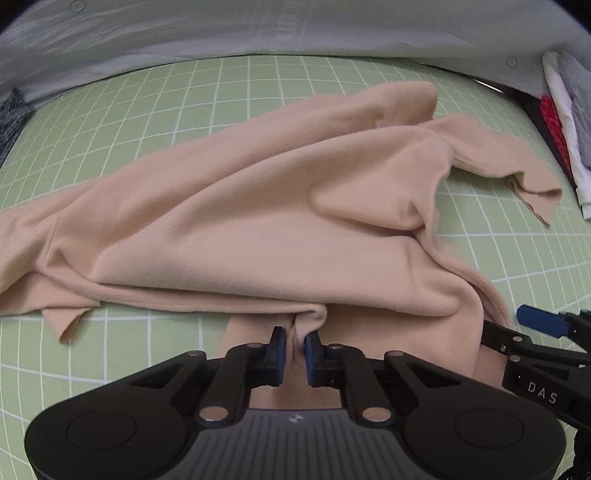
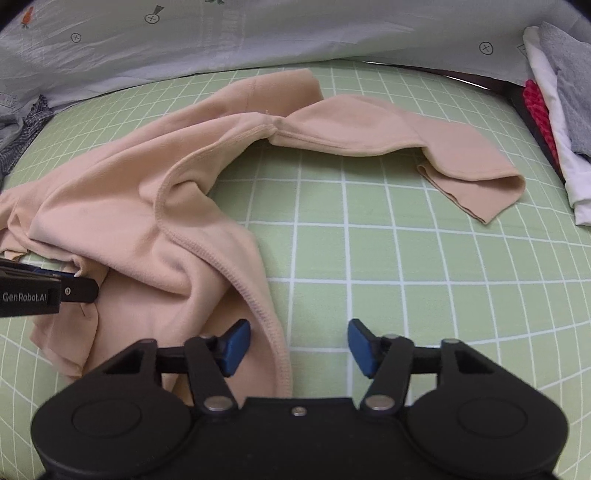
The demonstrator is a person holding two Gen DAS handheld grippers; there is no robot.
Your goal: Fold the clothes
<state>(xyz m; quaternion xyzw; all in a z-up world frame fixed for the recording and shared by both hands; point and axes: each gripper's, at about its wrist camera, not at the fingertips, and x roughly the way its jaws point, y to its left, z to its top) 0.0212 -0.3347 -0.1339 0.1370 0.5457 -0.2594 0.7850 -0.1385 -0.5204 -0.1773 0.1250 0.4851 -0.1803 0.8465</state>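
A peach long-sleeved garment (image 1: 258, 206) lies crumpled on the green grid mat (image 1: 155, 92). My left gripper (image 1: 294, 338) is shut on a pinch of its near edge, and the cloth bunches up between the blue pads. My right gripper (image 2: 299, 347) stands open over the garment's (image 2: 147, 221) stitched hem (image 2: 275, 332), which runs between the fingers close to the left pad; neither pad presses on it. One sleeve (image 2: 461, 166) stretches out to the right on the mat. In the right wrist view a left gripper finger (image 2: 79, 288) shows at the left edge against the cloth.
A pale printed sheet (image 2: 295, 33) bounds the mat at the back. Folded white, grey and red clothes (image 2: 554, 110) are stacked at the right edge, and dark patterned fabric (image 1: 11, 118) lies at the far left. Bare mat (image 2: 424, 258) shows to the right of the garment.
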